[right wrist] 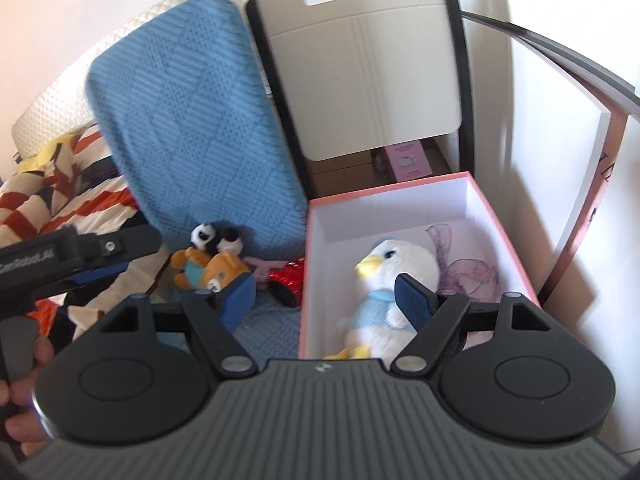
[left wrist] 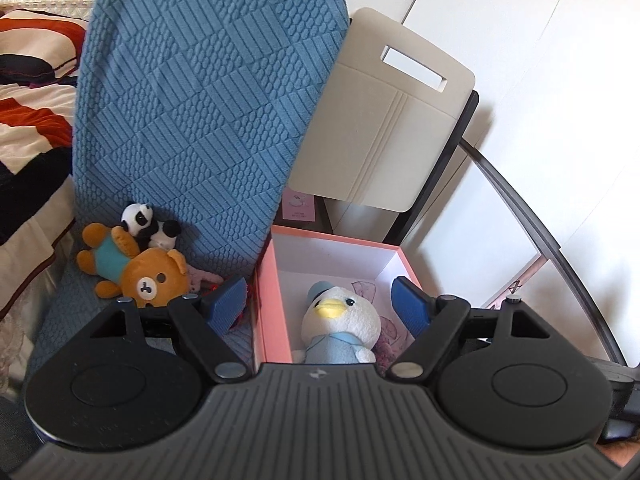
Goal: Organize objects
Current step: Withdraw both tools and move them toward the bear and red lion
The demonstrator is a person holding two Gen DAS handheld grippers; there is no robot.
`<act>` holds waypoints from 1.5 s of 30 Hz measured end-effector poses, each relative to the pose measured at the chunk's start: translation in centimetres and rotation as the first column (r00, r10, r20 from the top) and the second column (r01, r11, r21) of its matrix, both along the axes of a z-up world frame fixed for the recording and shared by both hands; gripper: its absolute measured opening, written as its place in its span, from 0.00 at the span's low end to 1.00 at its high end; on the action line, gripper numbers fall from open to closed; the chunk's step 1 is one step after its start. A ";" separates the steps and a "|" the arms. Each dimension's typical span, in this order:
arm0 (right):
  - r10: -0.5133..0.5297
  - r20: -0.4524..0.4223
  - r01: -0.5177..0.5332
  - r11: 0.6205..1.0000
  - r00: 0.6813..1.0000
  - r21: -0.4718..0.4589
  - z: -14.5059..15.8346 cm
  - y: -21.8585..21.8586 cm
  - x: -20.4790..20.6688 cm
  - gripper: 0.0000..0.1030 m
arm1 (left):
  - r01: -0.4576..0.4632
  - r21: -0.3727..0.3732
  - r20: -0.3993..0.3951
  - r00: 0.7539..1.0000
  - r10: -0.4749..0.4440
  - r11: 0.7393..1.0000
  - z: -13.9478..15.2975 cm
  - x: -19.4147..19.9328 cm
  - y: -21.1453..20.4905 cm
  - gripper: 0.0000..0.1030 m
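A white duck plush in a blue outfit (left wrist: 340, 320) lies inside an open pink box with white inner walls (left wrist: 272, 304); it also shows in the right wrist view (right wrist: 384, 280), in the box (right wrist: 312, 280). A brown bear plush (left wrist: 136, 268) and a small panda plush (left wrist: 148, 224) lie on the blue seat to the left, with a red toy (right wrist: 286, 276) beside the box. My left gripper (left wrist: 320, 304) is open and empty above the box's left wall. My right gripper (right wrist: 326, 300) is open and empty over the box edge.
A blue textured cushion (left wrist: 200, 92) leans behind the plushes. A white chair back (left wrist: 392, 120) stands behind the box. A striped blanket (left wrist: 28, 120) lies at the left. A purple ribbon (right wrist: 468, 268) lies in the box. The left gripper body (right wrist: 76, 256) shows at the left of the right wrist view.
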State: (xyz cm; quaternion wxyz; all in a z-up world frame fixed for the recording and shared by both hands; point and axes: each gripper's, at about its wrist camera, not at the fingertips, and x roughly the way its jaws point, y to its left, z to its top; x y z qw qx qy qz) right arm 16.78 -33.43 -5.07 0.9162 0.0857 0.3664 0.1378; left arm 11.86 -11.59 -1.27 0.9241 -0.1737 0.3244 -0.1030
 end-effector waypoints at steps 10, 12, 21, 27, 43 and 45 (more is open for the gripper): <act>0.029 0.007 -0.029 1.000 1.000 0.011 -0.2 4.1 -3.7 0.77 | -0.033 -0.012 -0.007 0.999 0.033 0.999 -1.6 -3.2 4.7 0.81; 0.029 -0.004 -0.029 0.999 1.000 0.024 -0.6 4.8 -4.0 0.77 | -0.047 -0.009 -0.007 0.999 0.047 0.999 -2.1 -3.9 5.7 0.81; 0.035 -0.016 -0.034 0.999 0.999 0.024 -3.1 7.7 -5.4 0.77 | -0.050 -0.020 -0.033 0.998 0.049 0.999 -4.8 -4.9 8.7 0.81; 0.018 -0.060 -0.016 1.000 0.998 0.024 -5.5 9.1 -5.8 0.77 | -0.052 -0.018 -0.041 0.998 0.051 0.998 -7.0 -5.0 10.1 0.81; 0.009 -0.077 -0.009 1.000 0.997 -0.003 -8.7 10.7 -3.8 0.77 | -0.114 0.020 -0.056 0.992 0.115 0.993 -10.9 -2.8 12.2 0.81; 0.009 -0.078 -0.010 1.000 0.997 -0.012 -9.0 10.7 -3.7 0.77 | -0.118 0.019 -0.060 0.991 0.119 0.993 -11.5 -2.4 12.3 0.81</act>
